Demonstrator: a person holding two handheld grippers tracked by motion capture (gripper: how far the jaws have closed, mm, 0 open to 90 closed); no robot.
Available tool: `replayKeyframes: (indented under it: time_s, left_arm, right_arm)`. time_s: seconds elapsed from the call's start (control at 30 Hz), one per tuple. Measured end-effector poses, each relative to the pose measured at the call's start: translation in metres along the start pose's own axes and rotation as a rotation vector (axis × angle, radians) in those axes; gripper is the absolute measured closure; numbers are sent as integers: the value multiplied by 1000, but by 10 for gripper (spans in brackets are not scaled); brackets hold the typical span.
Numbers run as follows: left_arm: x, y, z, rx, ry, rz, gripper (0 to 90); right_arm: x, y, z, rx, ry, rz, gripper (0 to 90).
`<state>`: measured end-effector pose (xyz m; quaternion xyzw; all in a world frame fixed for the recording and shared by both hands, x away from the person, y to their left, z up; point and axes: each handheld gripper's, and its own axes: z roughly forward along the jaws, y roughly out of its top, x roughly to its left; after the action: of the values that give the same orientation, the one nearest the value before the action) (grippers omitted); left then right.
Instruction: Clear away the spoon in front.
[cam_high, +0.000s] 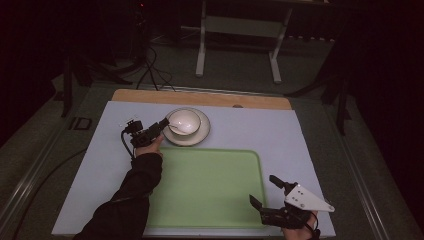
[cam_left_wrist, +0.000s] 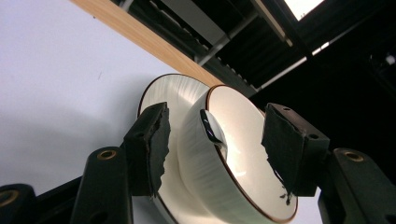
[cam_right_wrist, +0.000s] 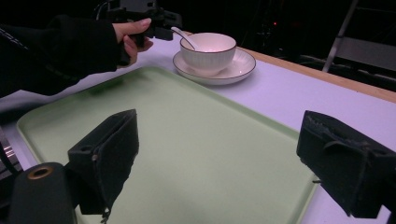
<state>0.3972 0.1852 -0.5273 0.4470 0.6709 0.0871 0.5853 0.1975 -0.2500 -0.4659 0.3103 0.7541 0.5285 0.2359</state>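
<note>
The bowl (cam_high: 184, 122) sits on a saucer (cam_high: 202, 134) in the upper centre of the high view, on the pale table (cam_high: 280, 130) just beyond the far edge of the green tray (cam_high: 210, 190). Open table surface lies to the right of the saucer and left of the tray. The wooden table edge (cam_high: 200, 97) runs close behind the saucer.

The left claw (cam_high: 162, 124) is at the bowl's left rim. In the left gripper view its pads (cam_left_wrist: 154, 144) straddle the rim, one outside the wall and one over the inside, with gaps visible on both sides: released, not pressing. A spoon (cam_left_wrist: 211, 128) leans on the rim between them; its lower end is hard to make out.

The right claw (cam_high: 261, 192) hovers at the lower right, at the tray's near right corner, jaws spread wide and empty. Its hand is cut off by the frame bottom.

The bowl is white, ribbed outside, with a dark rim line; the saucer matches.
</note>
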Motion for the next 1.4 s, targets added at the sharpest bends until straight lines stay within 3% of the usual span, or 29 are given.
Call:
replayKeyframes:
  time_s: [0.23,0.4,0.57,0.8,0.97,1.17,1.37,1.4]
  left_arm:
    - [1,-4,6,-23,32,-52,537]
    - [2,-7,9,-25,-7,-108,640]
    - [-1,-9,11,-25,-4,-106,756]
    - [0,-10,11,-39,-7,-106,781]
    - [-8,-6,8,-58,-40,-78,824]
    - [-17,-3,8,-46,-28,-20,838]
    - [-24,4,6,-26,-54,19,841]
    - [-28,8,4,-15,-65,41,841]
  right_arm:
    - [-1,0,0,3,3,0,127]
    - [-1,-1,2,15,12,4,127]
    - [-2,-1,1,12,13,10,127]
    - [-2,-1,1,15,18,12,129]
    - [-2,-1,2,17,21,13,129]
    - [-2,-1,1,12,23,10,129]
    - [-2,-1,1,12,24,14,129]
    - [-2,-1,2,12,28,15,129]
